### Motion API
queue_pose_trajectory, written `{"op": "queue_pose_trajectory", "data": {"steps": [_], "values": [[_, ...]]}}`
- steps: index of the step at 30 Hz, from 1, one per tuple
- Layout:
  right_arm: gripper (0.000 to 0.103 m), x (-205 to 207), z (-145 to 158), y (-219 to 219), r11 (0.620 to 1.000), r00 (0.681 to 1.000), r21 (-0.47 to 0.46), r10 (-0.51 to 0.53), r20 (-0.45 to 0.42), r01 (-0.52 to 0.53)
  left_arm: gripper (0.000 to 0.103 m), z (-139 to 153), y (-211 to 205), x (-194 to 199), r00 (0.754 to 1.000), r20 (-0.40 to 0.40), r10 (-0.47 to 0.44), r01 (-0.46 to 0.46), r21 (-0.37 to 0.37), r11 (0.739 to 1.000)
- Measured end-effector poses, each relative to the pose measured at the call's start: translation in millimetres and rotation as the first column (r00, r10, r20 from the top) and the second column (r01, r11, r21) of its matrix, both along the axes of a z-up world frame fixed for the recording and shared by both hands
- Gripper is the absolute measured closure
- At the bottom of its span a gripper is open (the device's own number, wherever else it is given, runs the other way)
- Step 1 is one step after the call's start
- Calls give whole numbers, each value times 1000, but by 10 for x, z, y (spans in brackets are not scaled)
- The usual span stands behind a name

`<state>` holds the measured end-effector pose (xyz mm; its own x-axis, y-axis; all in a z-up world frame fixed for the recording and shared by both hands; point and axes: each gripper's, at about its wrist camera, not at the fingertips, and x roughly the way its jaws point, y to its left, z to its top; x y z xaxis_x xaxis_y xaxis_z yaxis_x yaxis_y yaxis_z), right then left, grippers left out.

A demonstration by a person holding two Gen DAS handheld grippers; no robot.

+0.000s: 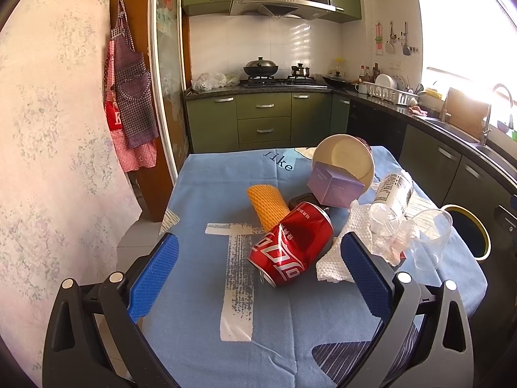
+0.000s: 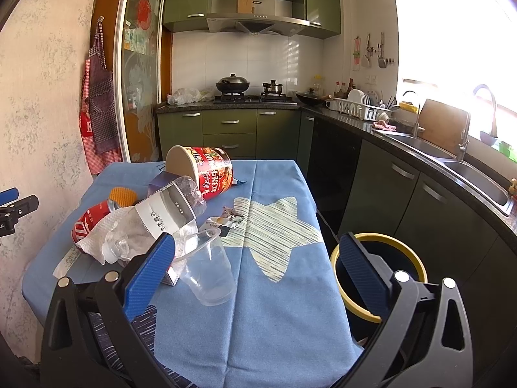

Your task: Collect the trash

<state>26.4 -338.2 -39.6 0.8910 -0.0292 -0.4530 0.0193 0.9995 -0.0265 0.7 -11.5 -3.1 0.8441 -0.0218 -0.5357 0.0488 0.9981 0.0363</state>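
**Kitchen table, trash pile uncollected**

Blue tablecloth (image 1: 200, 291) holds the pile. I see left gripper (image 1: 258, 278) spread wide, empty; crushed can (image 1: 290, 249) lies just ahead between its fingers, long axis diagonal. Right gripper (image 2: 255, 271) wide, empty, near the bin (image 2: 416, 258).

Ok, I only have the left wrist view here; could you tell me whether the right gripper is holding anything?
Observer: No, the right gripper is open and empty; the clear plastic cup sits beside its left finger.
Operator: Thanks. Is anything hidden behind the bottle?
Observer: Yes, small torn sachets lie at the edge of the star patch, just past the bottle.
Operator: And the bin?
Observer: The yellow-rimmed bin stands on the floor off the table's right edge, mouth upward.
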Motion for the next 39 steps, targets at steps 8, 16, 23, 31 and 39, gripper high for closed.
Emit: {"op": "queue_pose_trajectory", "data": {"steps": [8,16,23,31,39], "values": [[6,6,-9,3,1000,1000,1,0,-1,0,4,-5,-8,5,1000,-6,-4,4,1,1000],[6,8,-2,-8,1000,1000,2,0,-2,0,4,-9,-12,8,1000,-7,-5,5,2,1000],[6,18,-49,13,1000,1000,1,-1,-4,1,4,-7,-12,5,1000,-7,-6,6,1,1000],[6,20,-70,10,1000,1000,3,0,-7,0,4,-18,-15,11,1000,-12,-5,5,1,1000],[6,81,-114,-5,1000,1000,4,-7,-17,7,4,-80,8,122,999,-33,-6,6,-2,1000]]}}
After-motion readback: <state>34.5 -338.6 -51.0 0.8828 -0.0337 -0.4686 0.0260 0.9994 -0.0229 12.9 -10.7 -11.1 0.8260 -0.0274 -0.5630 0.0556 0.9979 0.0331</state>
